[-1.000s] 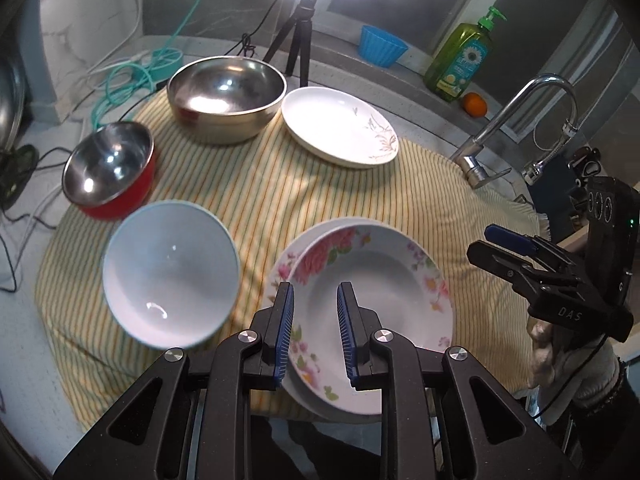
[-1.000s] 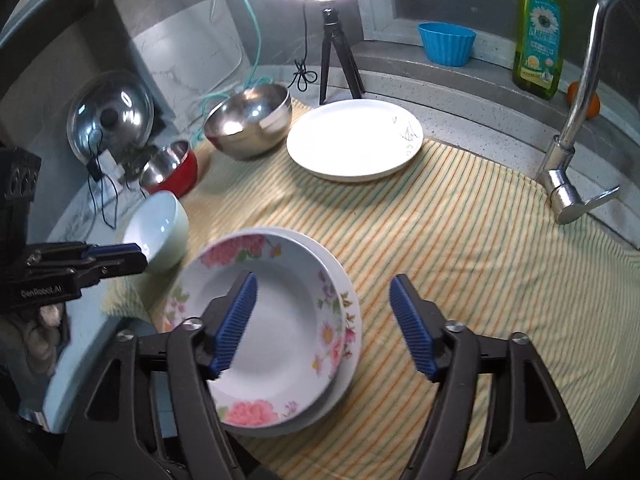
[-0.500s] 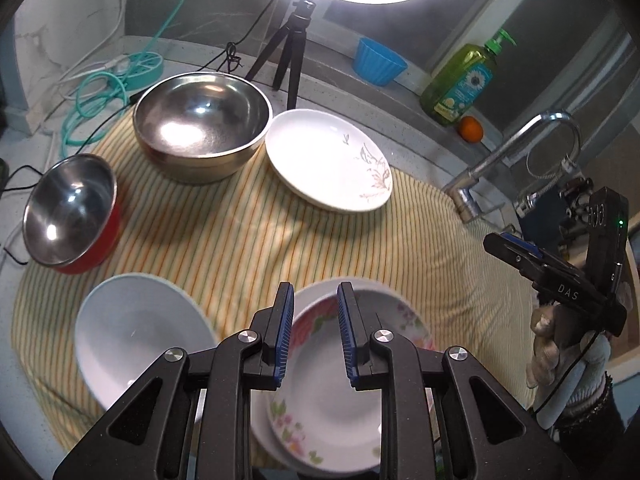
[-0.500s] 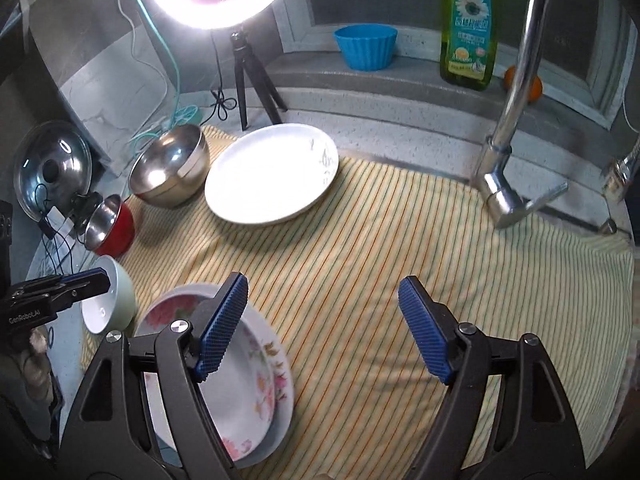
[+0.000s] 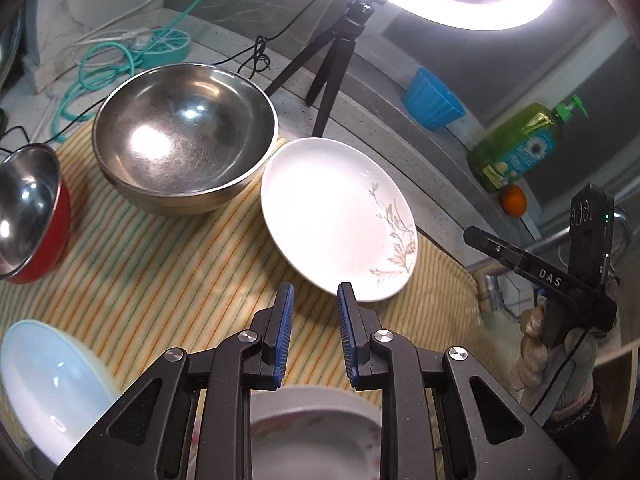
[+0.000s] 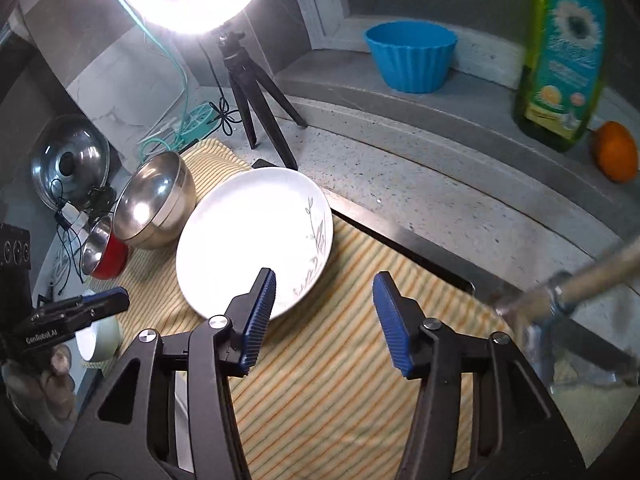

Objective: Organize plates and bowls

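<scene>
A white plate with a leaf print [image 5: 336, 216] lies on the striped cloth; it also shows in the right wrist view [image 6: 252, 240]. My left gripper [image 5: 314, 320] hovers just short of its near rim, jaws a narrow gap apart, empty. My right gripper [image 6: 324, 312] is wide open and empty, its left finger over the plate's right edge. A large steel bowl [image 5: 184, 156] stands left of the plate. A red-sided steel bowl [image 5: 28, 216] and a pale bowl [image 5: 48, 380] sit further left. The floral plate stack [image 5: 316, 432] lies under my left gripper.
A ring light on a tripod [image 5: 336, 56] stands behind the dishes. On the ledge are a blue cup [image 6: 410, 56], a green soap bottle [image 6: 560, 60] and an orange [image 6: 616, 152]. A faucet [image 6: 576, 288] is at the right. A pot lid [image 6: 70, 164] leans far left.
Both grippers have moved forward, away from the floral plates and toward the leaf-print plate. The right gripper also swung right toward the faucet. Neither has taken hold of anything.
</scene>
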A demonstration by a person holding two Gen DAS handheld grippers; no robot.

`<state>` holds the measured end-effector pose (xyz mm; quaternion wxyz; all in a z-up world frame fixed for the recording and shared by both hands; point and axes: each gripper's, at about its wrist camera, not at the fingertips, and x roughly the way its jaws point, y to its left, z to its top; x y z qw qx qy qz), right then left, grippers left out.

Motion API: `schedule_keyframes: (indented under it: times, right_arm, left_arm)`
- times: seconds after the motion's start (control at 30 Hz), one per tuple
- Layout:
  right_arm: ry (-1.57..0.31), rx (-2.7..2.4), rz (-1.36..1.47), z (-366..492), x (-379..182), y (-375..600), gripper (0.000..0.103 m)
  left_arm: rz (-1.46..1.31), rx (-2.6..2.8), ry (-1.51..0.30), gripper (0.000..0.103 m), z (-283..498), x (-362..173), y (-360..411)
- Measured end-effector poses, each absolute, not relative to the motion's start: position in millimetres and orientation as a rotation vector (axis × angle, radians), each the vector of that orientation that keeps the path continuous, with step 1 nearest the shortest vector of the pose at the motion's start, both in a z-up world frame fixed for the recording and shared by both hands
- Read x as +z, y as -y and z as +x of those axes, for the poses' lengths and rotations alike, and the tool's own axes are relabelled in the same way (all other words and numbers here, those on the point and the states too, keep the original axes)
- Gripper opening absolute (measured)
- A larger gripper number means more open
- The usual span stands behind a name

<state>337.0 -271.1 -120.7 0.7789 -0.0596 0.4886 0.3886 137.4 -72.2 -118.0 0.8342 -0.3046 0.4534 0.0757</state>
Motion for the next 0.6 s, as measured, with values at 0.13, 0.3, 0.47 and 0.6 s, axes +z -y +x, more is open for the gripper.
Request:
schedule_keyframes:
  times: [0.13, 0.3, 0.47, 0.6]
  right_arm:
    - [-1.11, 0.872, -0.132, 364, -142, 250, 0.041]
    - [-1.151, 0.896, -0.158, 383, -163, 232, 0.035]
    - [-1.182, 0.913, -0.15, 397, -178, 221, 0.032]
    - [-1.199, 0.931, -0.155, 403, -185, 212, 0.026]
  left_arm:
    - [-0.675, 0.205, -0.979, 0.02, 154, -130, 63]
    - [-0.698, 0.254, -0.995, 0.02, 168, -140, 52]
    - [-0.694, 0.276, -1.012, 0.02, 177, -147, 48]
    - [-0.687, 0.278, -1.023, 0.02, 185, -152, 49]
